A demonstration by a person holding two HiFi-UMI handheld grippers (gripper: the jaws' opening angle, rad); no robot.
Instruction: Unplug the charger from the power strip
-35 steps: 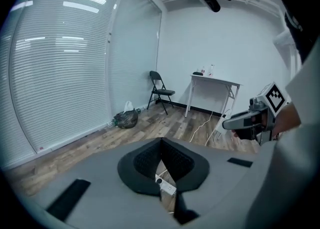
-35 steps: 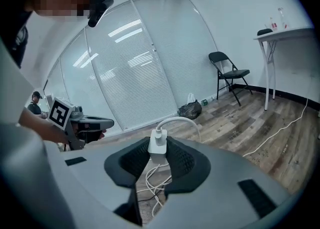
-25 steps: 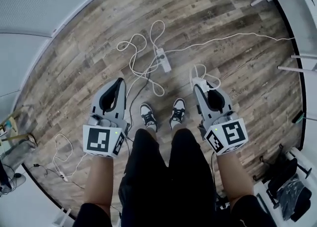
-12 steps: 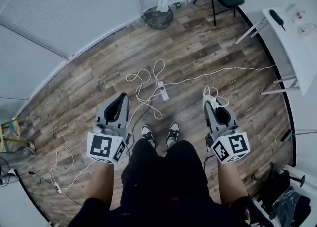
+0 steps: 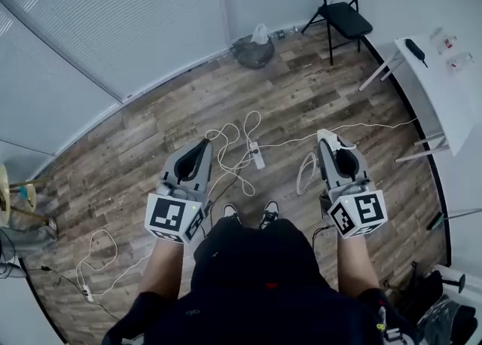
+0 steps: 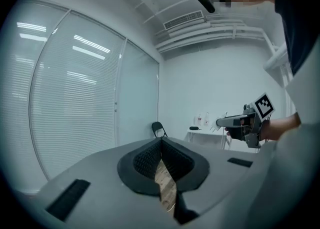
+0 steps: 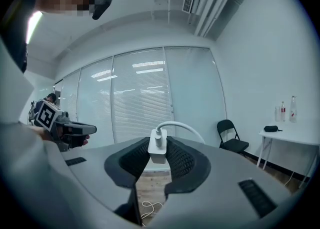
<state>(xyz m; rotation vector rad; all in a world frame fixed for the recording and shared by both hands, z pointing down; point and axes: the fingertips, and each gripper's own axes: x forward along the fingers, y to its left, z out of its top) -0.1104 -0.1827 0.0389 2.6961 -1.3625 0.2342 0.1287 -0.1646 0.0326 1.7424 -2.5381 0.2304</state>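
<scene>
My right gripper [image 5: 328,141] is shut on the white charger [image 5: 326,138], held level well above the floor. The right gripper view shows the charger [image 7: 158,148] pinched upright between the black pads [image 7: 182,160]. Its white cable [image 7: 182,125] arcs off its top, and in the head view the cable [image 5: 304,174] hangs in a loop toward the floor. The white power strip [image 5: 257,155] lies on the wood floor among tangled white cords, between the two grippers. My left gripper [image 5: 202,145] is shut and holds nothing; its pads [image 6: 172,160] meet at the tip.
A black folding chair [image 5: 343,13] stands at the back right, beside a white table [image 5: 446,87]. A dark bag [image 5: 252,51] sits by the blinds. More cord [image 5: 98,254] lies on the floor at the left. My shoes [image 5: 248,212] are just behind the strip.
Both grippers have risen, and the floor and power strip now look farther away. The right gripper still holds the charger, with its cable trailing up from the floor.
</scene>
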